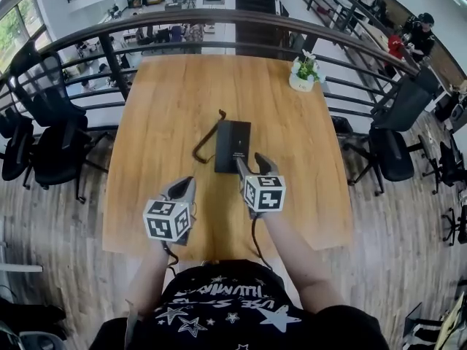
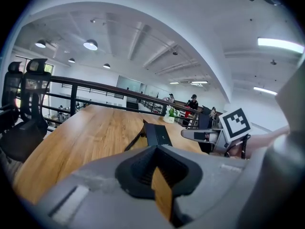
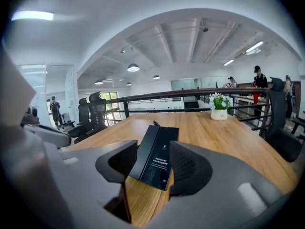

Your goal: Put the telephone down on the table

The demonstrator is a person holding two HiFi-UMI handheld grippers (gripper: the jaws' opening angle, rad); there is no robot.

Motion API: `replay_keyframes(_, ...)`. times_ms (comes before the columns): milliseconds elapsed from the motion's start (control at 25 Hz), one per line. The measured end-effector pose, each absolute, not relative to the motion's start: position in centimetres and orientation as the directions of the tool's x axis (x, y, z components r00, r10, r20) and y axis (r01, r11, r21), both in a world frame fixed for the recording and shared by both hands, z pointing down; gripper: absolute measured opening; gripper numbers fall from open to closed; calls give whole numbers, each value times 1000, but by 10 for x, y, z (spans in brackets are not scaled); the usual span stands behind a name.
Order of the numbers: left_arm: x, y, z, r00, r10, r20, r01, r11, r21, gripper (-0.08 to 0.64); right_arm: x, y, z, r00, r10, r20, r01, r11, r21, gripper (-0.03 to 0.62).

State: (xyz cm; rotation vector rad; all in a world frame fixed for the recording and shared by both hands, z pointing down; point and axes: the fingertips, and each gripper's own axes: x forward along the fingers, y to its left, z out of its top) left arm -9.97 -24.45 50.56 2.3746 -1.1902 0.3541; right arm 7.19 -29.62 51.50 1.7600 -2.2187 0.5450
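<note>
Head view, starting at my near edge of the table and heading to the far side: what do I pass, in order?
Left gripper → telephone → potted plant → railing.

Right gripper [image 3: 152,168]: its two grey jaws are standing apart, their dark ribbed pads facing each other.
Telephone [image 3: 158,149]: a flat black slab with small white print is lying on the wood and showing in the gap between the jaws; neither pad is pressing on it.
Cord [image 3: 153,123]: a dark bit is sticking out at the telephone's far end.
Table [image 3: 228,137]: its light wooden top is stretching away toward the railing.
Flower pot [image 3: 219,113]: white, it is standing near the far right corner, carrying white blooms.
Railing [image 3: 157,95]: dark, it is curving behind the table.
Office chairs [image 3: 93,112]: black, they are standing off the left side.
People: one is standing far left [image 3: 55,109]; others are standing beyond the railing on the right [image 3: 258,78].
</note>
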Motion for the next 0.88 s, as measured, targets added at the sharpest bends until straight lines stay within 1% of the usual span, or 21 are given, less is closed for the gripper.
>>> replay_keyframes(120, -108, -228, 507, 609, -674, 418, -792, -536, 292, 2, 63, -275, 507, -184, -902, 391, -983, 178, -52, 202)
replay_keyframes(240, -114, -212, 507, 628, -659, 414, -778, -554, 297, 2, 54, -252, 501, -139, -924, 357, -987, 157, 20, 176)
replay_keyframes(280, -113, -207, 508, 635, -653, 413, -771, -562, 299, 2, 53, -243, 499, -124, -929, 348, -988, 149, 46, 164)
replay_keyframes(360, -111, -196, 510, 649, -643, 407, -760, -574, 304, 2, 51, -225, 496, -99, -940, 326, -985, 138, 99, 111)
replay_keyframes(440, -109, -188, 512, 660, -637, 399, -750, -585, 308, 2, 47, -208, 491, -83, -950, 303, -981, 132, 145, 96)
replay_keyframes(560, -106, -177, 515, 674, -626, 392, -738, -596, 316, 2, 45, -188, 489, -63, -958, 280, -974, 120, 190, 44)
replay_keyframes(640, -101, -166, 517, 682, -618, 392, -730, -602, 322, 2, 46, -178, 486, -57, -961, 271, -974, 113, 197, -2)
replay_keyframes(880, -99, -143, 521, 685, -607, 403, -727, -607, 320, 2, 31, -166, 476, -122, -960, 251, -981, 155, 114, -2)
